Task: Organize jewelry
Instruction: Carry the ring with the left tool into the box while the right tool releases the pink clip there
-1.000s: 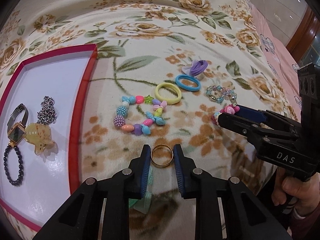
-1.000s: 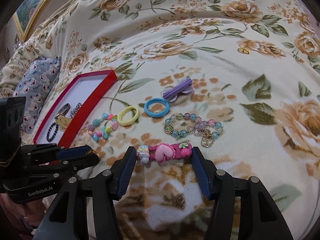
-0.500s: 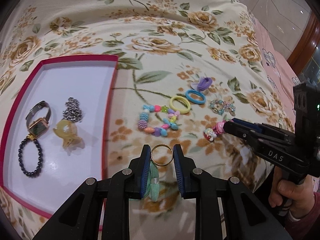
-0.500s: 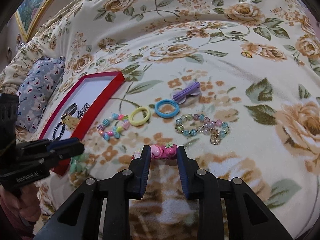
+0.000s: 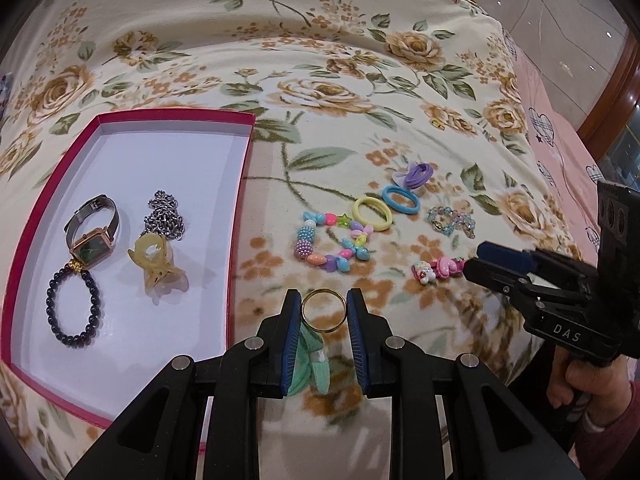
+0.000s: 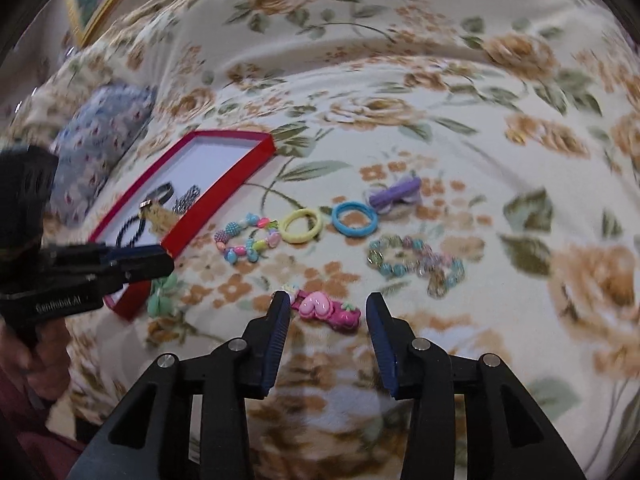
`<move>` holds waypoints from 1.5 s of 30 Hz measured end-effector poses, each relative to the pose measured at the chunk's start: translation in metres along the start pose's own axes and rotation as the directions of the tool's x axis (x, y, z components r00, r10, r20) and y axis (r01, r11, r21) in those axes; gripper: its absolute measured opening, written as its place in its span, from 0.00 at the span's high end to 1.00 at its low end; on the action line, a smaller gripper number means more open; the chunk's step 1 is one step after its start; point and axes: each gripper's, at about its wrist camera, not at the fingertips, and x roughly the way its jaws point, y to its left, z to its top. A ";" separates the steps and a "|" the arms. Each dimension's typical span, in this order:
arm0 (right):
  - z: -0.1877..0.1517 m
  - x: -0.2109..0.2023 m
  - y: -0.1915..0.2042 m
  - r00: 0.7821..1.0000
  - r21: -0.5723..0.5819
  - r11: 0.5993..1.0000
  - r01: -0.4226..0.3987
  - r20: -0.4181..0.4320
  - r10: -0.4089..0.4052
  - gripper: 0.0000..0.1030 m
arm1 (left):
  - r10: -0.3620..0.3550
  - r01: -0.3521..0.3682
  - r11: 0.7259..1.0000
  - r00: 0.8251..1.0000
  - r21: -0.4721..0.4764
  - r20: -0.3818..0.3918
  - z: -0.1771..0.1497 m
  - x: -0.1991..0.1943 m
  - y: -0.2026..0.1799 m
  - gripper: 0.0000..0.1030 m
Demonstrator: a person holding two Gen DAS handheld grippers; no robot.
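Note:
My left gripper (image 5: 323, 312) is shut on a gold ring (image 5: 322, 290) and holds it above the floral blanket, just right of the red tray (image 5: 240, 200). Under it lies a green bow hair tie (image 5: 312, 360). The tray holds a watch (image 5: 94, 232), a chain (image 5: 166, 216), a yellow claw clip (image 5: 154, 260) and a black bead bracelet (image 5: 72, 308). The jaws of my right gripper (image 6: 328, 297) are opening. A pink heart hair clip (image 6: 320, 307) lies slanted on the blanket between them, with a gap at the right pad.
Loose on the blanket are a coloured bead bracelet (image 5: 328, 240), a yellow hair tie (image 5: 373, 214), a blue hair tie (image 5: 401, 199), a purple hair tie (image 5: 418, 170) and a glass bead bracelet (image 5: 450, 222). A patterned pillow (image 6: 100, 148) lies behind the tray. The bed edge (image 5: 560, 140) is at the right.
The left gripper has risen with the ring and drifted toward the tray, leaving the green bow below. The right jaws narrowed around the pink clip, then widened again; the clip now lies slanted.

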 end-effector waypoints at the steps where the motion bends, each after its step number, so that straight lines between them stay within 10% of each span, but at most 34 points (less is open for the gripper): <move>1: 0.002 0.002 0.001 1.000 -0.030 0.999 -0.011 -0.007 0.011 0.60 | 0.001 -0.001 1.000 1.000 0.000 0.000 0.000 0.000 0.001 0.78; 10: 0.003 0.043 0.022 0.987 -0.293 0.956 -0.021 -0.156 -0.026 0.66 | 0.010 -0.010 1.000 1.000 -0.022 0.006 -0.001 -0.004 0.008 0.78; 12: 0.003 0.041 0.021 0.988 -0.271 0.962 -0.031 -0.156 -0.012 0.84 | 0.012 -0.011 0.999 1.000 -0.030 0.007 -0.002 -0.005 0.011 0.78; 23: 0.005 0.020 0.033 0.991 -0.069 0.992 -0.106 -0.086 0.100 0.84 | 0.025 -0.023 0.997 0.999 -0.075 0.029 -0.010 -0.020 0.032 0.78; 45: 0.045 0.071 0.163 0.945 -0.123 0.941 -0.315 -0.131 0.300 0.84 | 0.176 -0.144 0.954 0.979 -0.262 0.102 -0.044 -0.081 0.116 0.78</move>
